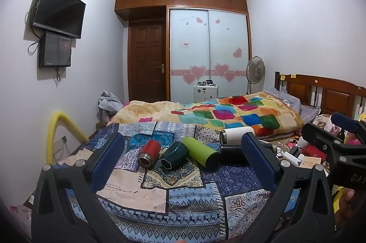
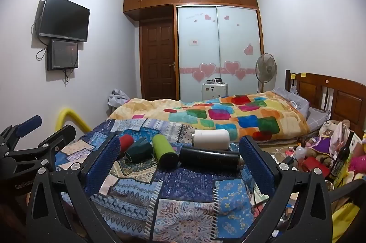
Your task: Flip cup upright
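Note:
Several cups lie on their sides on the patchwork bedspread (image 1: 189,199): a red cup (image 1: 149,152), a dark green faceted cup (image 1: 175,158), a lime green cup (image 1: 201,155), a black cup (image 1: 231,155) and a white cup (image 1: 236,134). The right wrist view shows the red cup (image 2: 125,142), dark green cup (image 2: 139,152), lime cup (image 2: 164,152), black cup (image 2: 210,159) and white cup (image 2: 211,139). My left gripper (image 1: 181,155) is open and empty, short of the cups. My right gripper (image 2: 179,157) is open and empty, also short of them.
A colourful blanket (image 1: 228,115) covers the bed behind the cups. Clutter (image 2: 320,151) lies at the right by the wooden headboard (image 2: 338,96). A yellow tube (image 1: 61,128) stands at the left. The right gripper's body (image 1: 338,144) shows at the right edge of the left wrist view.

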Action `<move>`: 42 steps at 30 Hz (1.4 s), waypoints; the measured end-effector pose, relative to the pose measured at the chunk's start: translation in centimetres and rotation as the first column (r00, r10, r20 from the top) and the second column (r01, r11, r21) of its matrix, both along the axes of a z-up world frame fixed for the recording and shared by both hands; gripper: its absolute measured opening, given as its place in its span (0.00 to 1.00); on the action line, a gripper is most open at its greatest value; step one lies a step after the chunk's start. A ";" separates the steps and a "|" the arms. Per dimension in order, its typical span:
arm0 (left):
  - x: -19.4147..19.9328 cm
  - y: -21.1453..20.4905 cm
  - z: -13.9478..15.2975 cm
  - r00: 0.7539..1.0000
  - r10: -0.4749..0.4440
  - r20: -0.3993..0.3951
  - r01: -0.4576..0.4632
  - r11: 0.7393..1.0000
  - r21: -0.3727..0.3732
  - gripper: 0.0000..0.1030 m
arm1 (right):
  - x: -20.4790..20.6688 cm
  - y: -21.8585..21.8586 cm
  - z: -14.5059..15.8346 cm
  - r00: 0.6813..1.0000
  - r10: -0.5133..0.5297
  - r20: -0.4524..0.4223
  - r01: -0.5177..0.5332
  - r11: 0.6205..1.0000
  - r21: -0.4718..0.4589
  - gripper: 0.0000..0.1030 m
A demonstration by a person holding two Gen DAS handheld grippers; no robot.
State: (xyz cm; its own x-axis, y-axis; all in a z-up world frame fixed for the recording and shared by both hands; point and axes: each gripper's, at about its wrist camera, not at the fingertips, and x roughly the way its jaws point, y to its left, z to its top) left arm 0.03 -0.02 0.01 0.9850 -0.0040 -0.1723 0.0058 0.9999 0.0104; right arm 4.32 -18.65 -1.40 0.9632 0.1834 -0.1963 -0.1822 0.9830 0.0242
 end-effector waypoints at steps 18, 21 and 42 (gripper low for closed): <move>-1.1 0.5 0.8 1.000 -0.010 0.007 0.010 1.000 -0.021 1.00 | -0.4 -0.5 0.0 1.000 -0.001 0.004 0.001 1.000 0.004 1.00; -1.5 0.0 1.0 1.000 -0.009 0.010 0.009 1.000 -0.017 1.00 | -0.5 -0.4 0.0 1.000 -0.001 0.005 0.001 1.000 0.004 1.00; -2.1 -0.4 1.4 1.000 -0.008 0.013 0.008 1.000 -0.014 1.00 | -1.0 0.1 0.4 1.000 0.007 0.009 -0.007 1.000 0.001 1.00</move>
State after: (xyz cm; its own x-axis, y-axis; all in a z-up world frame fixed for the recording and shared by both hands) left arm -2.12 -0.46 1.40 0.9871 -0.0145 -0.1598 0.0141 0.9999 -0.0038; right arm 3.33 -18.51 -1.04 0.9637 0.1900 -0.1878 -0.1891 0.9817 0.0232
